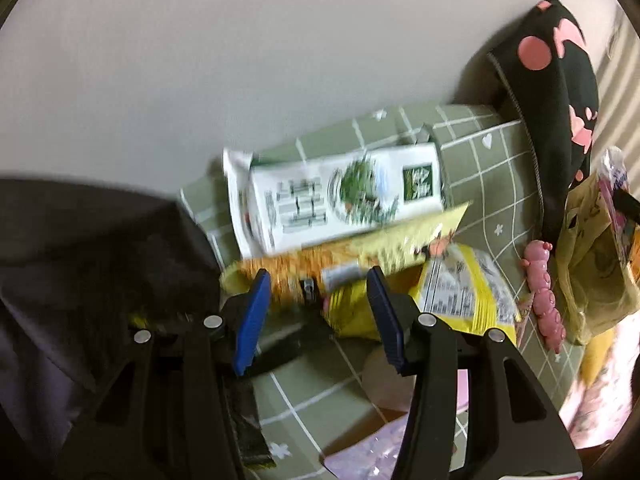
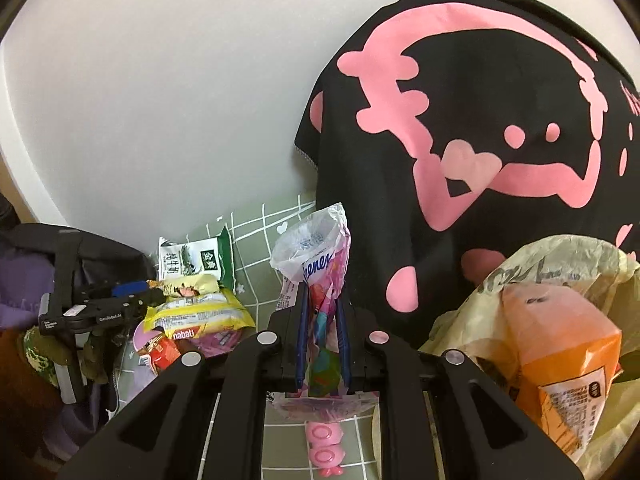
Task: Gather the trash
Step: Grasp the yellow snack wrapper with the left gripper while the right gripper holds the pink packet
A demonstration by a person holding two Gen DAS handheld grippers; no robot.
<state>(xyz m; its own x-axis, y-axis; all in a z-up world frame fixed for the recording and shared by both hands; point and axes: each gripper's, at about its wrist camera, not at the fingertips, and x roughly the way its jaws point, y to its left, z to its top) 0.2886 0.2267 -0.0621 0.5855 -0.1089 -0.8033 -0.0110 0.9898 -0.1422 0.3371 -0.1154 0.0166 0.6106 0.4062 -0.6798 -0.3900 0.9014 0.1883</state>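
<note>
Right gripper (image 2: pixel 323 336) clamps a crumpled pink-and-white tissue pack (image 2: pixel 320 276) upright beside the yellow bag (image 2: pixel 560 280); left gripper (image 1: pixel 316 316), jaws apart, faces blurred yellow wrappers (image 1: pixel 460 292).

A plain pale wall (image 1: pixel 200 60) fills the far side, evenly lit, with no marks on it. Below it lies a green sheet (image 1: pixel 480 168) printed with a white grid, small hearts and stars. On the right a black cushion (image 2: pixel 480 140) with a pink cartoon print leans upright against the wall. At the far right edge of the left view hangs a striped curtain (image 1: pixel 618 92), pale and blurred
</note>
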